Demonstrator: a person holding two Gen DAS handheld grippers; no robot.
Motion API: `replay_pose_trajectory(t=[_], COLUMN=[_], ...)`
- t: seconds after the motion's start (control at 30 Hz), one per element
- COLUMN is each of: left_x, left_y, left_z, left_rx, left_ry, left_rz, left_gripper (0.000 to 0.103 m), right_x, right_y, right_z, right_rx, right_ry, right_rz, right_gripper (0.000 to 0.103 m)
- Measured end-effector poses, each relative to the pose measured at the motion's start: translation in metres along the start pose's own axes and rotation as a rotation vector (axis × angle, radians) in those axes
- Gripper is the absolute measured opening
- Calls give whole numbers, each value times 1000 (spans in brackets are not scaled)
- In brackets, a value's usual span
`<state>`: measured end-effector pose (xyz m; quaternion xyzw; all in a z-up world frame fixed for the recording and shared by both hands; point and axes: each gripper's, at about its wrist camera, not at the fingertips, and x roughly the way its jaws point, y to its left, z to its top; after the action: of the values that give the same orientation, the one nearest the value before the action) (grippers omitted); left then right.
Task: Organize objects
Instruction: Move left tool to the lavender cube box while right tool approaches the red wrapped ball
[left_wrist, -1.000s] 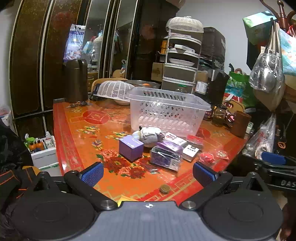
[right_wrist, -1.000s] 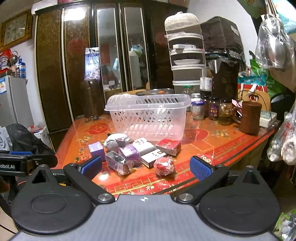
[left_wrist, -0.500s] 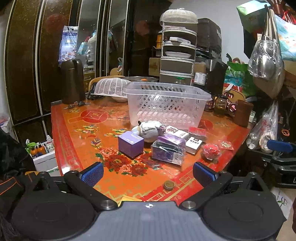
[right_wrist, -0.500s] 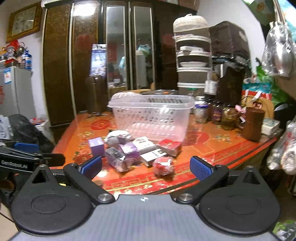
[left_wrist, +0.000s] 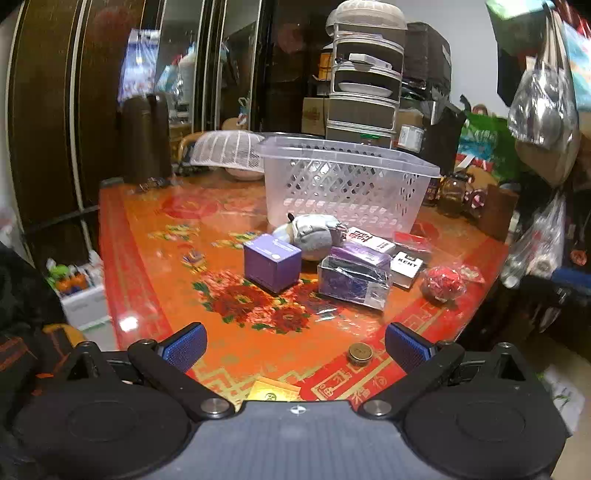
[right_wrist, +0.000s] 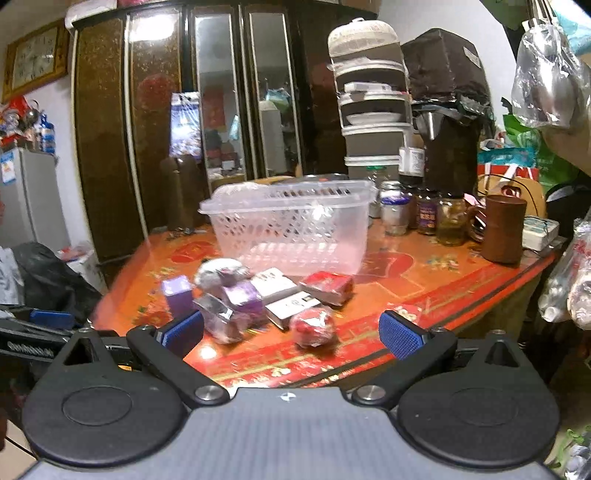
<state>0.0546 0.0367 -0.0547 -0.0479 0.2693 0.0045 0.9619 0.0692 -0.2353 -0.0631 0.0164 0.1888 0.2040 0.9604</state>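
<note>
A clear plastic basket (left_wrist: 347, 184) (right_wrist: 291, 229) stands on the red patterned table (left_wrist: 155, 258) (right_wrist: 424, 284). In front of it lie a purple box (left_wrist: 272, 264) (right_wrist: 176, 293), a grey plush toy (left_wrist: 314, 234) (right_wrist: 219, 271), a wrapped purple pack (left_wrist: 354, 280) (right_wrist: 225, 317), a white KENT pack (left_wrist: 406, 267) (right_wrist: 291, 306), a red packet (right_wrist: 327, 286) and a red wrapped ball (left_wrist: 443, 282) (right_wrist: 312, 326). My left gripper (left_wrist: 295, 349) hangs open over the near table edge. My right gripper (right_wrist: 291, 332) is open too, short of the ball. Neither holds anything.
A small brass cap (left_wrist: 360, 353) and a yellow card (left_wrist: 273, 390) lie by the near edge. Jars (right_wrist: 424, 218) and a brown cup (right_wrist: 504, 229) stand at the right. A tiered food cover (left_wrist: 364, 74), a white mesh cover (left_wrist: 229, 153) and hanging bags (left_wrist: 543, 107) crowd the back.
Both grippers have drifted closer to the table and the objects look larger. Nothing on the table has moved, and both stay open.
</note>
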Motion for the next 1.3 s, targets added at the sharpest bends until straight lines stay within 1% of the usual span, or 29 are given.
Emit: replay_pose_trajectory(t=[0.07, 0.13, 0.2, 0.23, 0.37, 0.43, 0.5, 0.57, 0.6, 0.77, 0.87, 0.9, 0.97, 1.03, 1.1, 1.23, 1.27, 1.3], left_x=[6, 15, 25, 30, 46, 56, 70, 85, 94, 120, 129, 131, 134, 136, 136, 134, 133, 133], left_y=[7, 11, 13, 14, 21, 21, 17, 13, 12, 20, 27, 29, 32, 33, 31, 32, 33, 34], left_z=[-1, 0, 2, 4, 16, 23, 30, 35, 37, 47, 49, 49, 51, 51, 50, 51, 50, 51], left_rx=[-27, -36, -27, -27, -22, 0, 37, 74, 90, 73, 48, 40, 21, 13, 20, 20, 16, 12], left_ry=[-6, -14, -6, -6, -25, -27, -9, 0, 19, 53, 58, 61, 63, 64, 62, 50, 43, 41], left_rz=[-31, -43, -37, -32, -4, 5, 9, 9, 13, 1, 7, 2, -13, -24, -22, -26, -29, -32], left_gripper=[103, 103, 101, 98, 96, 96, 96, 96, 96, 95, 88, 83, 78, 66, 65, 65, 65, 65], right_x=[9, 15, 21, 26, 49, 54, 57, 61, 64, 81, 88, 90, 94, 98, 100, 101, 101, 103], right_y=[-4, -9, -14, -15, -11, -11, -13, -13, -13, -15, -14, -14, -13, -12, -12, -8, -7, -7], right_z=[-5, -11, -17, -19, -23, -22, -22, -22, -22, -22, -25, -26, -29, -31, -32, -35, -35, -35], right_rx=[9, 37, 72, 79, 56, 59, 62, 61, 59, 50, 31, 26, 17, 14, 11, -3, -8, -14], right_ry=[18, 22, 16, 24, 56, 52, 39, 36, 41, 66, 74, 77, 81, 79, 75, 54, 50, 45], right_rz=[9, 11, 17, 20, -8, -4, 12, 7, 2, -13, -29, -30, -33, -38, -45, -57, -60, -66], right_gripper=[103, 103, 103, 103, 103, 103, 103, 103, 103, 103, 103, 103, 103, 102, 101, 96, 94, 89])
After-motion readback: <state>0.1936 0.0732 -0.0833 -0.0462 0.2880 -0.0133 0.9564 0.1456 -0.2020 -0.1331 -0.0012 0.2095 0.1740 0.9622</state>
